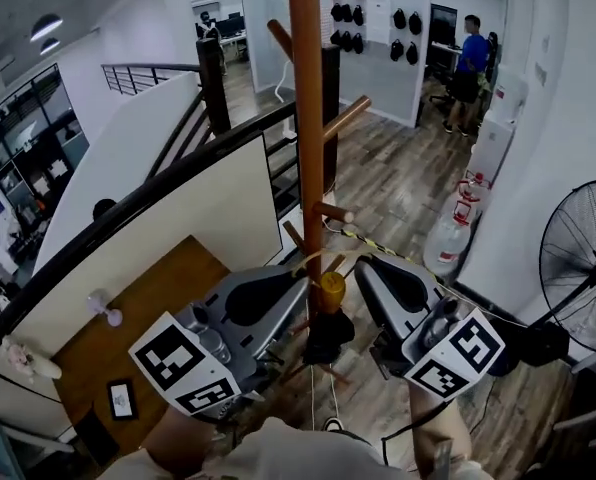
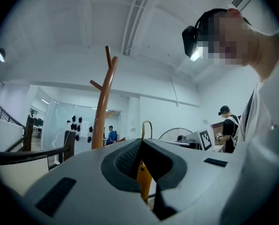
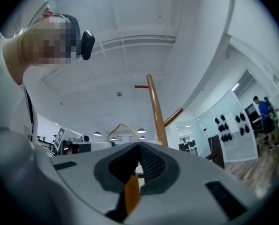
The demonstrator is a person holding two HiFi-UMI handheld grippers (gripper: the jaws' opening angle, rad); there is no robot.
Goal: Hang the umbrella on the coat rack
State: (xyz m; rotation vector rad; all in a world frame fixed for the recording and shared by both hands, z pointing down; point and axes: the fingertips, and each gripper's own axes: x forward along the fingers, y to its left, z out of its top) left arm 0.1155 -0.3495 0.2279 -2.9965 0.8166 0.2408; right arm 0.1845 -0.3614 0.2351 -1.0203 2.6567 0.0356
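A wooden coat rack (image 1: 306, 118) with angled pegs (image 1: 346, 118) rises right in front of me. A folded black umbrella (image 1: 328, 336) with a yellow handle (image 1: 331, 290) hangs close to the pole, below a low peg (image 1: 333, 211). Its thin cream strap loop (image 1: 328, 253) arches between my two grippers. My left gripper (image 1: 300, 276) is shut on one end of the loop and my right gripper (image 1: 363, 265) on the other. In the left gripper view the loop (image 2: 147, 125) sticks up from the shut jaws, the handle (image 2: 143, 179) below. The right gripper view shows the loop (image 3: 123, 127) and handle (image 3: 132, 191) the same way.
A black stair railing (image 1: 128, 208) curves along the left, with a drop to a lower floor beyond. A standing fan (image 1: 583, 263) is at the right and water jugs (image 1: 448, 243) stand by the wall. People (image 1: 468, 58) stand far behind the rack.
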